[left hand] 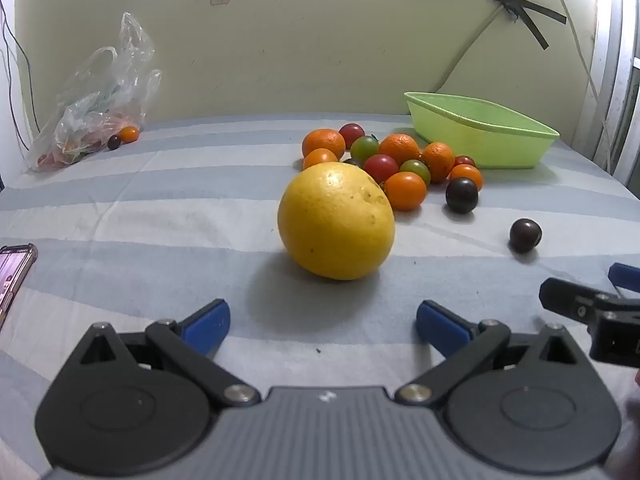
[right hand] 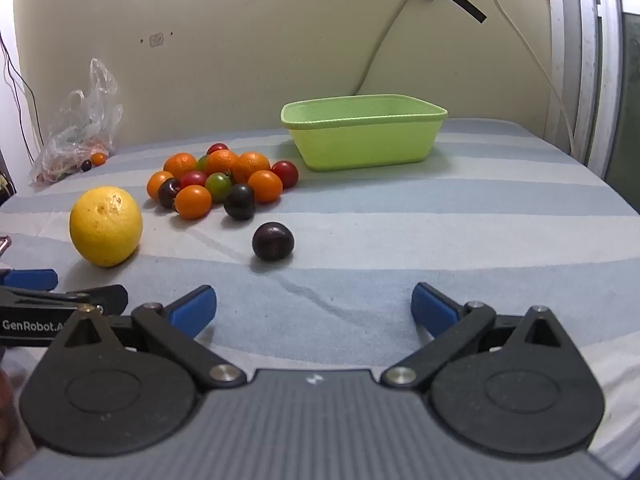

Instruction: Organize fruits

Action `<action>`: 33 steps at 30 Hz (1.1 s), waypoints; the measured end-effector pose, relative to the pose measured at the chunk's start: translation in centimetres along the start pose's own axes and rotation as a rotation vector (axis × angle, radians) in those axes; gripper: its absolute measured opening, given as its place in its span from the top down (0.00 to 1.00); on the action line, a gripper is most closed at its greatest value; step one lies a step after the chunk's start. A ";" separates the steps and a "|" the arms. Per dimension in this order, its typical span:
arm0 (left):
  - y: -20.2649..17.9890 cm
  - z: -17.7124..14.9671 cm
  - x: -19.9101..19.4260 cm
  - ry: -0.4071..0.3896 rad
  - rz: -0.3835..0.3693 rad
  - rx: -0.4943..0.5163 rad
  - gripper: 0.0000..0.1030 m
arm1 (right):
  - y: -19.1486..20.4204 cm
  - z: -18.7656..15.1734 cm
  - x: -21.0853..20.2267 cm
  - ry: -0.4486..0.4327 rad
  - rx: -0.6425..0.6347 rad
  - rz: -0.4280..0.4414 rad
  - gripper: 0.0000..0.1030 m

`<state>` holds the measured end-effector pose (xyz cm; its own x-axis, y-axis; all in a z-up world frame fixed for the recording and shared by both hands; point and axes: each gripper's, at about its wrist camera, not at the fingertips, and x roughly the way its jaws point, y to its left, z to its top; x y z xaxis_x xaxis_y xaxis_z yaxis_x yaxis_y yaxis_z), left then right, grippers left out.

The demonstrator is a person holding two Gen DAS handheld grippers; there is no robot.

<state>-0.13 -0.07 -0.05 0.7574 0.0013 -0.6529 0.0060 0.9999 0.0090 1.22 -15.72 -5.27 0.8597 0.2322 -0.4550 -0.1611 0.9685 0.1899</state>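
The left gripper [left hand: 323,326] gapes wide and holds nothing, the big yellow fruit [left hand: 336,221] just ahead. The right gripper [right hand: 314,310] also stands wide with nothing in it, a dark plum [right hand: 273,241] ahead, the fruit pile [right hand: 224,180] ahead-left, and the green tub [right hand: 362,136] beyond.

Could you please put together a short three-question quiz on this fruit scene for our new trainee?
1. True or false: the green tub already holds fruit.
2. Which fruit lies straight ahead of the left hand-held gripper? A) the large yellow citrus B) a mandarin C) a green tomato
3. Fill in: the lone dark plum nearest the right hand-held gripper lies ____ from the fruit pile.

Key
1. False; what shows of its inside is bare.
2. A
3. Apart; bare striped cloth shows between them.
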 end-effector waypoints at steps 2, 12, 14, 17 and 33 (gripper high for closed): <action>-0.1 -0.1 -0.1 -0.007 -0.001 -0.002 0.00 | -0.4 -0.3 0.0 -0.013 0.029 0.020 0.00; 0.3 -0.1 -0.3 -0.002 -0.018 -0.003 0.00 | -0.4 0.2 -0.5 -0.013 0.025 0.017 0.00; 0.1 -0.2 -0.5 0.001 -0.015 0.016 0.00 | -0.4 0.1 -0.2 -0.015 0.030 0.022 0.00; 0.1 -0.5 -0.8 -0.003 -0.022 0.025 0.00 | -0.1 0.0 -0.1 -0.011 0.021 0.013 0.00; 8.5 0.9 -2.4 -0.199 0.080 -0.080 0.00 | 2.3 1.7 -1.2 -0.073 -0.079 0.089 0.23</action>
<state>-1.32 8.38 2.25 0.8676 0.0859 -0.4898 -0.1045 0.9945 -0.0106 0.60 -13.90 -2.77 0.8729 0.3131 -0.3743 -0.2734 0.9491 0.1564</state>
